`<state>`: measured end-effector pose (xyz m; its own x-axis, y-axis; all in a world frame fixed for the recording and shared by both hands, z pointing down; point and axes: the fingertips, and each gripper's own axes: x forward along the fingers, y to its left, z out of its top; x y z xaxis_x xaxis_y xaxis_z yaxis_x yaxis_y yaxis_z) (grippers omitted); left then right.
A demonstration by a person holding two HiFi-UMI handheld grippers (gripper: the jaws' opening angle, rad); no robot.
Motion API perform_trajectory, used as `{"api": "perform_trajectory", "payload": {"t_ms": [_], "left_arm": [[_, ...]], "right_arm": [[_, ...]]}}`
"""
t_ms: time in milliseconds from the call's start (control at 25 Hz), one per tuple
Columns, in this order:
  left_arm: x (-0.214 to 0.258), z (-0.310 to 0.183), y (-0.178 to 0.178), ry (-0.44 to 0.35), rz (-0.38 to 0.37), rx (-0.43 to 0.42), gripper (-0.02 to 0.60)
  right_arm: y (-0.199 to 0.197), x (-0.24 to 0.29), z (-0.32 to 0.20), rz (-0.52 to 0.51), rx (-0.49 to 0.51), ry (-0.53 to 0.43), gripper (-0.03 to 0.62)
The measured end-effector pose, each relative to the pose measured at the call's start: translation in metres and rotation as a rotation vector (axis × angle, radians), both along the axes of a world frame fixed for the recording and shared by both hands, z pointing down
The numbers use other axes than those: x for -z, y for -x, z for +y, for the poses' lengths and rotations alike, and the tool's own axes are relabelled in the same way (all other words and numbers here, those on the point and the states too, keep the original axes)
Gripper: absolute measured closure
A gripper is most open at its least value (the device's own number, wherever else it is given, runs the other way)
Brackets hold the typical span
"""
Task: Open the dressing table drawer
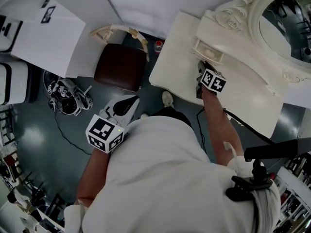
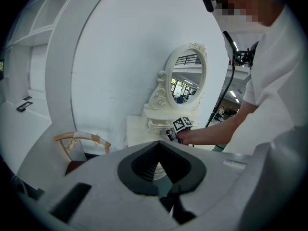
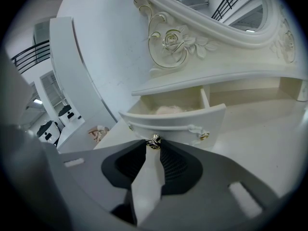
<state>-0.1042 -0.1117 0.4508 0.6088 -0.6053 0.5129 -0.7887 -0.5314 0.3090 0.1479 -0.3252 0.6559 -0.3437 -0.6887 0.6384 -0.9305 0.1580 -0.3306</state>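
Observation:
The cream dressing table fills the head view's upper right, below its oval mirror. Its small drawer is pulled partly out, and something pale lies inside. My right gripper is shut on the drawer's little metal knob; from the head view it reaches the drawer front across the tabletop. My left gripper hangs over the floor beside the stool, away from the table. Its jaws meet at the tips, with nothing between them.
A brown-seated stool with a cream backrest stands left of the table. A black and white device with a cable lies on the dark floor further left. White panels line the far side.

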Motion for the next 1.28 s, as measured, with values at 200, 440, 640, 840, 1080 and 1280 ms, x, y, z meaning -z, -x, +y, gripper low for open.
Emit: {"api": "perform_trajectory", "payload": {"t_ms": [200, 440, 640, 840, 1080, 1280], "left_arm": [[-0.001, 0.004, 0.002, 0.0, 0.0, 0.0, 0.578], [-0.002, 0.01, 0.007, 0.0, 0.006, -0.004, 0.578], [-0.001, 0.015, 0.007, -0.004, 0.011, -0.009, 0.578], [0.001, 0.027, 0.012, -0.012, 0.019, -0.029, 0.578], [0.003, 0.043, 0.015, -0.022, 0.032, -0.055, 0.578], [0.004, 0.061, 0.019, -0.033, 0.043, -0.082, 0.578]], "right_arm": [[0.001, -0.001, 0.003, 0.003, 0.007, -0.002, 0.502], [0.005, -0.001, 0.006, 0.015, 0.018, -0.002, 0.49], [0.005, -0.001, 0.012, 0.014, 0.016, -0.001, 0.454], [0.006, 0.004, 0.031, 0.025, 0.005, 0.001, 0.461], [0.003, 0.009, 0.061, 0.04, -0.01, 0.009, 0.497], [0.008, 0.014, 0.096, 0.054, -0.012, 0.012, 0.563]]}}
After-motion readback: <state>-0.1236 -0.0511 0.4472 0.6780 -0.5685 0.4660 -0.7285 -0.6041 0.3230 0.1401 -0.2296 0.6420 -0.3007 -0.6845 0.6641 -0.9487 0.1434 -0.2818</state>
